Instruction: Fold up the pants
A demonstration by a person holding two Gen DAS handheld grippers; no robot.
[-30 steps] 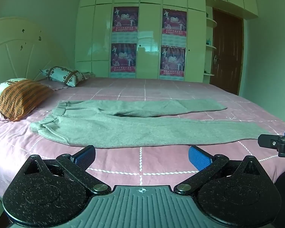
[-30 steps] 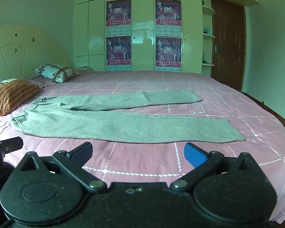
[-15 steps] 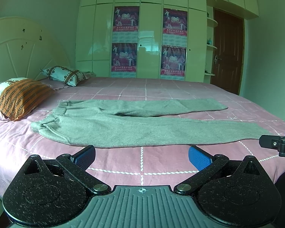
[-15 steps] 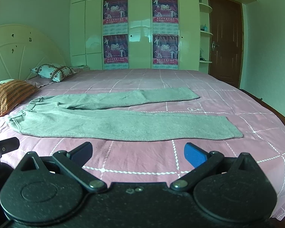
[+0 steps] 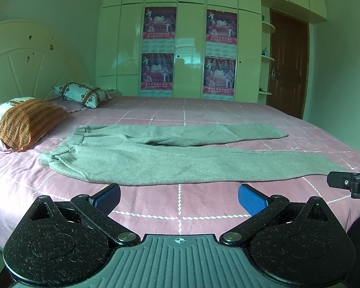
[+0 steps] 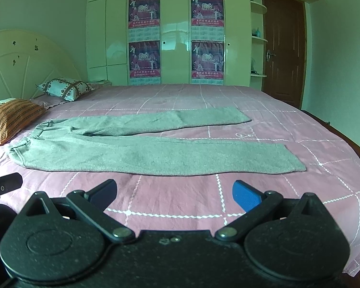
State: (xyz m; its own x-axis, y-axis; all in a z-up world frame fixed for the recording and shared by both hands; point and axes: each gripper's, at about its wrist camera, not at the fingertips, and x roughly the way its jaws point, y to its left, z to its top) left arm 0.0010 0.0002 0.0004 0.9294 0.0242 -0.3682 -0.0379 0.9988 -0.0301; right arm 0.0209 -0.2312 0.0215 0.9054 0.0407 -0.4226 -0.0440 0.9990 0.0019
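Hovering off the near edge of the bed (image 5: 156, 206), the left gripper (image 5: 179, 195) has its blue pads (image 5: 250, 198) spread wide, empty. Left wrist view: grey pants (image 5: 156, 160) lie flat across the sheet, parallel w/ the near edge, waistband (image 5: 60, 153) toward the head end by the orange pillow (image 5: 28, 122), legs running toward the foot end. Near leg is straight; far leg splays off toward the far side. Near-leg cuff is hidden here behind the other gripper's tip at the right border.

Right wrist view: right gripper (image 6: 174, 190) also spread wide, nothing held, off the near edge, closer to the foot end. Here both cuffs show whole: near cuff (image 6: 285, 160) and far cuff (image 6: 237, 116), well apart. This view gives less of the waistband's near corner, which the left view shows w/ a rolled hem.

Handling, as I judge it: soft knit, light, limp, prob. not slippery on the cotton sheet; it'll drape and drag, not hold shape. Best grips: left on the waistband's near corner, right on the near cuff, pinching both layers at the edge, then carry the near leg over onto the far one.
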